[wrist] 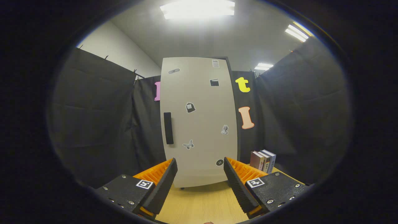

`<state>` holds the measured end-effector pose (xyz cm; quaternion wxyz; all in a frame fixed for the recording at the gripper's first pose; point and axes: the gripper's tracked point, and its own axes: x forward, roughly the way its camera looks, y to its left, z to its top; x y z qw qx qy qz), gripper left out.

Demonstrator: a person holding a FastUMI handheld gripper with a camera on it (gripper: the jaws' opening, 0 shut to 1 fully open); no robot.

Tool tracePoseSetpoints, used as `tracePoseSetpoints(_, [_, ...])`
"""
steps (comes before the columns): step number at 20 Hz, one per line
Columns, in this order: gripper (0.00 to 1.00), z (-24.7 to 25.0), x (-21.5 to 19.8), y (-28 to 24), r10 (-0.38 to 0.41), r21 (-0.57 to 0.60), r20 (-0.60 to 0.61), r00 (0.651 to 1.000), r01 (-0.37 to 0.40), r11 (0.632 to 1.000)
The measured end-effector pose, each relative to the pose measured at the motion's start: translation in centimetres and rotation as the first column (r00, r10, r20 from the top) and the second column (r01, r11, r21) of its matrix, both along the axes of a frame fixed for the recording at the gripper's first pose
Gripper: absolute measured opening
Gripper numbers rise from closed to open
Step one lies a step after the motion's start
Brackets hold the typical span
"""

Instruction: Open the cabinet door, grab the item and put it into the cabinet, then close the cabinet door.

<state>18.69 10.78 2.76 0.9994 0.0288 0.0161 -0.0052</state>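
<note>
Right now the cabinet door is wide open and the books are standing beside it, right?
Not quite. In the gripper view the cabinet door is closed, its handle untouched. The books do stand beside it. The gripper has its jaws open, holding nothing.

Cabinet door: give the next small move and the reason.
Probably ease the gripper forward and left toward the black handle. The cabinet door looks shut, the handle sits near its left edge, and the jaws stand open and empty, short of the door, over the wooden table.
</note>
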Motion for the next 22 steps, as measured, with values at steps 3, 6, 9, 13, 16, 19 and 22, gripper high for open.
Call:
tracePoseSetpoints(3, [0.93, -1.1, -0.3, -0.4, -0.002, 0.009, -0.025, 1.0, 0.002, 1.0])
tracePoseSetpoints(6, [0.93, -1.4, -0.5, -1.0, -0.007, 0.015, -0.028, 1.0, 0.007, 1.0])
tracePoseSetpoints(9, [0.93, -1.7, -0.5, -1.2, -0.01, 0.01, -0.034, 0.999, 0.01, 1.0])
tracePoseSetpoints(13, [0.93, -2.0, -0.5, -1.2, -0.011, 0.018, -0.039, 0.999, 0.012, 1.0])
tracePoseSetpoints(16, [0.93, -2.1, -0.6, -1.3, -0.014, 0.022, -0.042, 0.999, 0.015, 1.0])
tracePoseSetpoints(19, [0.93, -2.3, -0.5, -1.1, -0.011, 0.022, -0.047, 0.999, 0.012, 1.0])
tracePoseSetpoints(22, [0.93, -2.3, -0.4, -0.7, -0.006, 0.015, -0.048, 0.999, 0.006, 1.0])
